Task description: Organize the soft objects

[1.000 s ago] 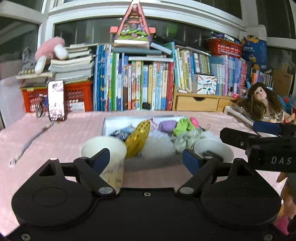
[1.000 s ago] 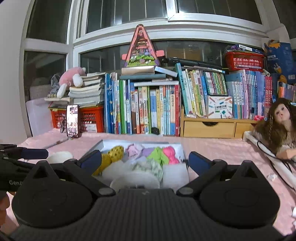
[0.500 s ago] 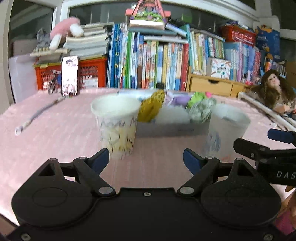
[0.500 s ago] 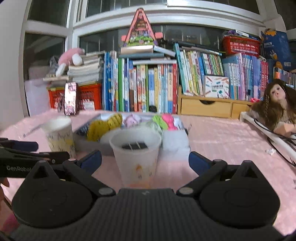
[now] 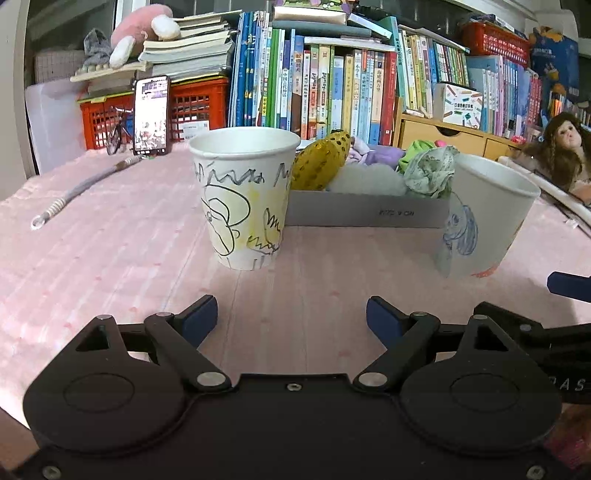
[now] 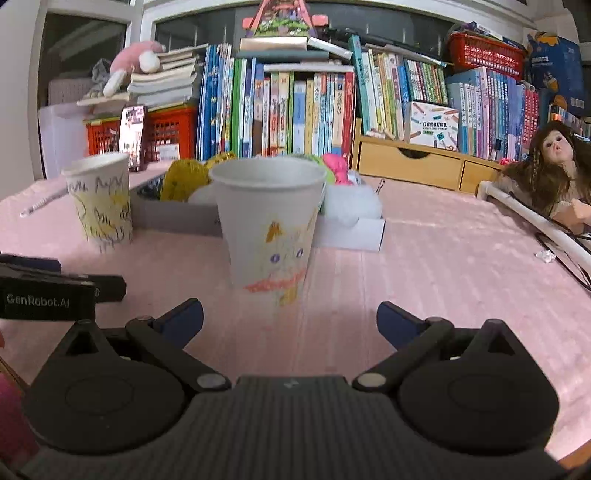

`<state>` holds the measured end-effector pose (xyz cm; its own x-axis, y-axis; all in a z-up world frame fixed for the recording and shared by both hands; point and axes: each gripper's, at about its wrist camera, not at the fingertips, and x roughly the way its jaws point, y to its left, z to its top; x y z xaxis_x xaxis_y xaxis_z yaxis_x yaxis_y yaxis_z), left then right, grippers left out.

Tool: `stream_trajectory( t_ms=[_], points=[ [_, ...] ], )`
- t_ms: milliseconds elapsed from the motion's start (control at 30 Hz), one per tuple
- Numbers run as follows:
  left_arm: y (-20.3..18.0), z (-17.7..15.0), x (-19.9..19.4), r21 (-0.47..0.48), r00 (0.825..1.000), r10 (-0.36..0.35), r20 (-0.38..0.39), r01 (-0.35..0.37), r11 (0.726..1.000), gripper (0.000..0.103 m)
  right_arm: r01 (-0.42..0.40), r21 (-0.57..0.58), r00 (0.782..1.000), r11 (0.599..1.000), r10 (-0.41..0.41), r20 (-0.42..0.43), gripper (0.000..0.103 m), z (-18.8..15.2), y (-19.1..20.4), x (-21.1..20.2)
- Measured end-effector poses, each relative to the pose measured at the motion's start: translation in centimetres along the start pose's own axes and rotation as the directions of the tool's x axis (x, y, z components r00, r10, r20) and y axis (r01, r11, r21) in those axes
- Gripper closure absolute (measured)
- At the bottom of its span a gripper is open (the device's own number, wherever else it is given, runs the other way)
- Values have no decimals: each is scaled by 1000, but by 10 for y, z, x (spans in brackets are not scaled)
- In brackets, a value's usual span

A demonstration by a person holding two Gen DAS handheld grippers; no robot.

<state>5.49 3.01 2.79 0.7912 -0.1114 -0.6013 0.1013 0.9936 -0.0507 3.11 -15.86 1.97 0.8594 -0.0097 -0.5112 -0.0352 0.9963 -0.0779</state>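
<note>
Both grippers spread, empty: left gripper [image 5: 291,314] faces left cup [image 5: 245,195], right gripper [image 6: 290,317] faces right cup [image 6: 267,221]. Straddle walls mid-height, squeeze lightly; paper crushes, tips.

Two paper cups stand on the counter: one with yellow scribbles [image 5: 245,199] at 11 o'clock, one with a blue drawing [image 5: 480,221] at 2 o'clock. One grey box [image 5: 369,212] sits at 12 o'clock, holding perhaps six or seven soft objects [image 5: 428,171], though they overlap too much to count surely. One phone [image 5: 151,115], one doll [image 5: 561,147], one pink plush [image 5: 138,31], two red baskets [image 5: 192,105].
</note>
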Motion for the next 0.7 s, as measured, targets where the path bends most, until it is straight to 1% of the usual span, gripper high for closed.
stream_trajectory(
  t_ms=[133,333,433,533,700],
  points=[
    [-3,-1,2,17,1000,7,6,-7,1000,13,5,-11,1000,1000,-5,-18,0,-4,2,3],
    [-5,-3,4,25,1000,9,10,-10,1000,10,-9,18,999,1000,9,-37,0,-5,-3,6],
    [-5,-3,4,28,1000,5,9,-5,1000,6,-21,41,998,999,23,-53,0,-3,-6,8],
    [-7,-3,4,34,1000,10,6,-11,999,1,-18,37,999,999,20,-51,0,-4,-5,8],
    [-7,-4,4,29,1000,16,13,-16,999,0,-20,38,998,999,22,-52,0,-4,-5,8]
  ],
)
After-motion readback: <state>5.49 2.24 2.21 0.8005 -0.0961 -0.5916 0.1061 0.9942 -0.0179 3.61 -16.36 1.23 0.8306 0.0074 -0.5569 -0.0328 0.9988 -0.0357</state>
